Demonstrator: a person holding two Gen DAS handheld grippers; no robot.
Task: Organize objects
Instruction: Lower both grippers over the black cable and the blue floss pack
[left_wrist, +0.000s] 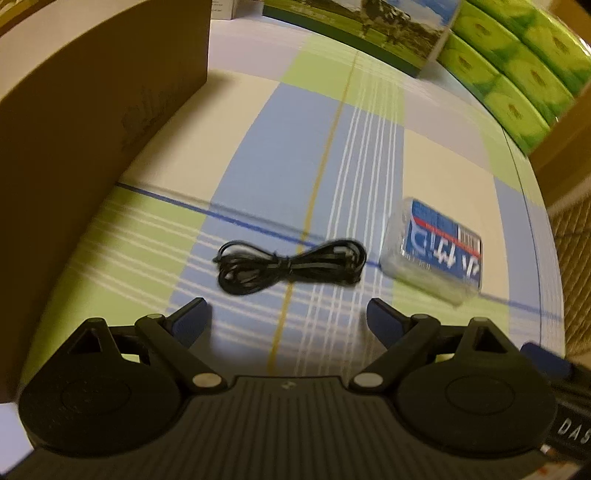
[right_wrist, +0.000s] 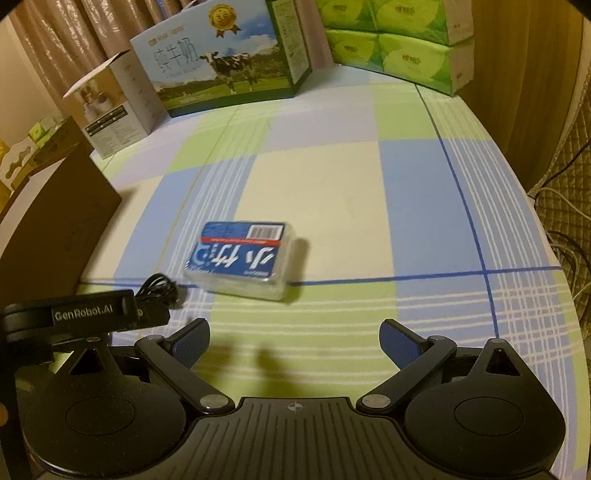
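The bundled black cable (left_wrist: 290, 267) lies on the checked cloth of the tabletop (left_wrist: 258, 147), cinched at its middle so that a loop fans out to either side. It sits just ahead of the left hand-held gripper (left_wrist: 289, 317), whose jaws are spread wide with nothing between them. Just beside the cable, on its right in the left wrist view, rests the blue-labelled clear pack (right_wrist: 240, 258), flat on its broad face; the right hand-held gripper (right_wrist: 295, 341) hangs short of it, jaws likewise spread and empty.

The step in hand looks like a reach for pick-up — left for the cable, right for the pack. For the cable, the sound grip is at the tied waist: closing there should gather every strand, whereas a pinch on one loop would likely let the rest trail or snag. Come down until the pads straddle the waist close to the cloth, then close.

For the pack, approach across its narrower sides; the wrapping looks slick, so seat the pads low and square before closing.

The brown cardboard box (left_wrist: 92, 110) stands near, to the left of the cable — possibly the destination, though its opening is not visible.
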